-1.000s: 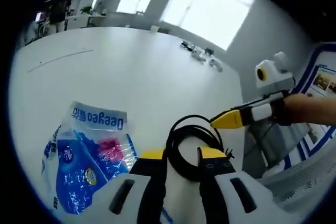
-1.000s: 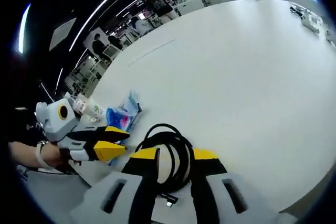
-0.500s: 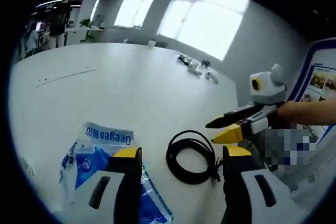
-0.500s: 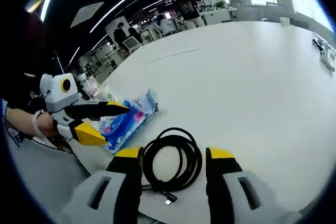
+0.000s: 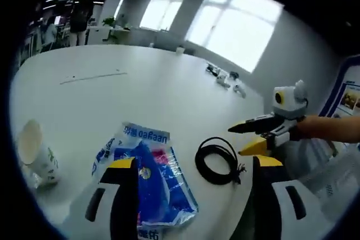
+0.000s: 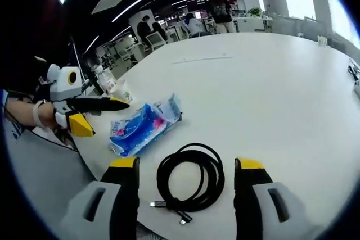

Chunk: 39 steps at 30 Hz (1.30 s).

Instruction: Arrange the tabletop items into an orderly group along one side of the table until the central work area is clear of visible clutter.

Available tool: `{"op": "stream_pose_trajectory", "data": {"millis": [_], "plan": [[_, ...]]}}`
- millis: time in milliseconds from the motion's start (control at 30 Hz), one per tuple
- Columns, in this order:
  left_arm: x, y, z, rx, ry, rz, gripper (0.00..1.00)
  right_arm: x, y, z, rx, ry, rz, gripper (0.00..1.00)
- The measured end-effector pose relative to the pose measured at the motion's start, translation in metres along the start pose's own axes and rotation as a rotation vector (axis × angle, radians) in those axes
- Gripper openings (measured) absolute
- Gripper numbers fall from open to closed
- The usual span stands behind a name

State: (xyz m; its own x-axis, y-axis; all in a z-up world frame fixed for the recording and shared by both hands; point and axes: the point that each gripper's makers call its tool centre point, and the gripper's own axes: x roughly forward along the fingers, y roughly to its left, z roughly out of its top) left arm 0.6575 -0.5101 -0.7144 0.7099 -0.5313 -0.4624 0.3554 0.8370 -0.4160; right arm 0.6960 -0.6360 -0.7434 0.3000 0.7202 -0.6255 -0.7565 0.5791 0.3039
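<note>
Both my tools are wide apart and holding nothing right now: left tool (image 5: 191, 164), right tool (image 6: 187, 164), each hovering over the near edge of the big white table (image 6: 270, 77). The coiled black cable (image 6: 190, 177) lies flat on the table right between the right tool's jaws, its plug end trailing toward me. Just beside it sits the crinkly blue-and-white plastic tissue pack (image 5: 147, 173), and further along the same edge a white paper cup (image 5: 35, 153) lies tipped on its side. So the stuff is already lined up along one side; a few small bits (image 5: 225, 77) sit way over at the far edge.

My worry: the cable sits close to the table edge, so a sloppy grab could flick the loose plug end off or uncoil it. Also the cup looks like it'd roll if bumped.
</note>
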Motion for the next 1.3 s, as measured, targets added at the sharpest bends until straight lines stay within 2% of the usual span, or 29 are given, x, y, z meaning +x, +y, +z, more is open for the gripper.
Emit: {"op": "stream_pose_trajectory", "data": {"millis": [267,500,700,867,1000,1133,1300], "plan": [[-0.019,0.015,-0.003,-0.056,-0.018,0.048,0.79,0.01,0.009,0.011,-0.038,0.005,0.032,0.65],[-0.028,0.019,-0.004,-0.094,-0.036,0.06,0.76,0.016,0.015,0.02,-0.07,0.005,0.05,0.64],[-0.035,0.021,-0.009,-0.149,-0.029,0.066,0.73,0.022,0.022,0.026,-0.136,0.022,0.079,0.58],[-0.045,0.02,-0.009,-0.176,-0.025,0.065,0.66,0.035,0.031,0.034,-0.199,0.036,0.119,0.58],[-0.055,0.02,-0.015,-0.225,-0.027,0.075,0.64,0.047,0.043,0.038,-0.246,0.048,0.167,0.57],[-0.061,0.021,-0.03,-0.286,0.005,0.086,0.59,0.06,0.051,0.043,-0.264,0.063,0.202,0.56],[-0.064,0.02,-0.043,-0.349,0.012,0.096,0.57,0.069,0.06,0.049,-0.301,0.073,0.241,0.55]]}}
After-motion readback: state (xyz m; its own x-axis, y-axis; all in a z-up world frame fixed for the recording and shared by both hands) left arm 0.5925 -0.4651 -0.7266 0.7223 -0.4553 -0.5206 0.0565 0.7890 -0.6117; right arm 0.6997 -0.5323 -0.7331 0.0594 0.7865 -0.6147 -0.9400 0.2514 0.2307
